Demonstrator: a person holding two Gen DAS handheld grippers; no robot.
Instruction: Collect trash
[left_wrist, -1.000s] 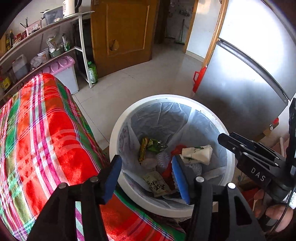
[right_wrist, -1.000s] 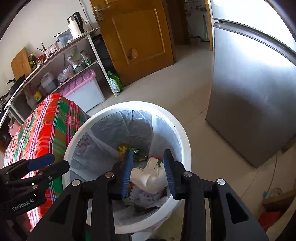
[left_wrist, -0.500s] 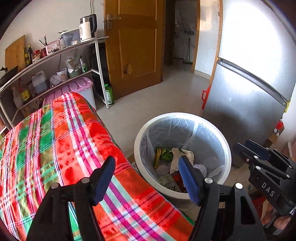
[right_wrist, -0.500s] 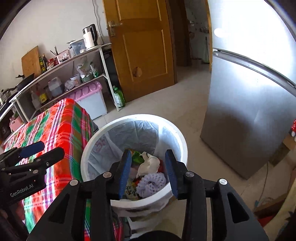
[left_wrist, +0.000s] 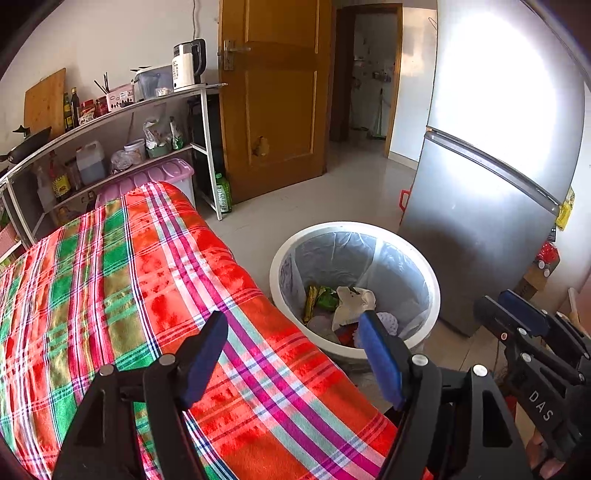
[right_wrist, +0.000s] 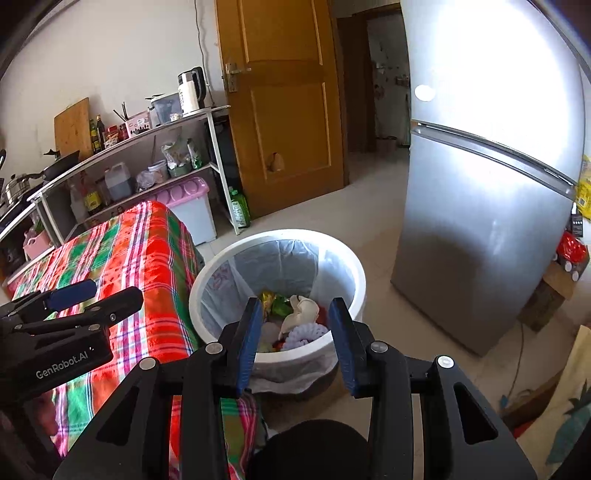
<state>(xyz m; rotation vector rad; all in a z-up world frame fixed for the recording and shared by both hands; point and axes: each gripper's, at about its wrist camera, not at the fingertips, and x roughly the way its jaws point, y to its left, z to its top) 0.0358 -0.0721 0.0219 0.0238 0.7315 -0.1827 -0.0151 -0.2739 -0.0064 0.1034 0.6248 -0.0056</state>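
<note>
A white round trash bin (left_wrist: 424, 271) with a clear liner stands on the floor beside the table; it also shows in the right wrist view (right_wrist: 354, 275). Inside lie a crumpled white paper (left_wrist: 351, 301), green and yellow wrappers (left_wrist: 319, 297) and a pale purple piece (right_wrist: 308, 334). My left gripper (left_wrist: 295, 356) is open and empty above the table's near corner. My right gripper (right_wrist: 295, 334) is open and empty, raised in front of the bin. Each gripper shows in the other's view, the left (right_wrist: 94, 293) and the right (left_wrist: 509, 314).
A table with a red and green plaid cloth (left_wrist: 110, 280) lies left of the bin. A silver fridge (left_wrist: 491, 177) stands right behind it. A shelf rack (left_wrist: 155, 122) with bottles and a kettle, a pink-lidded box (right_wrist: 192, 206) and a wooden door (left_wrist: 273, 99) are at the back.
Both grippers have pulled up and back from the bin. The white paper that was between the right gripper's fingers now lies in the bin.
</note>
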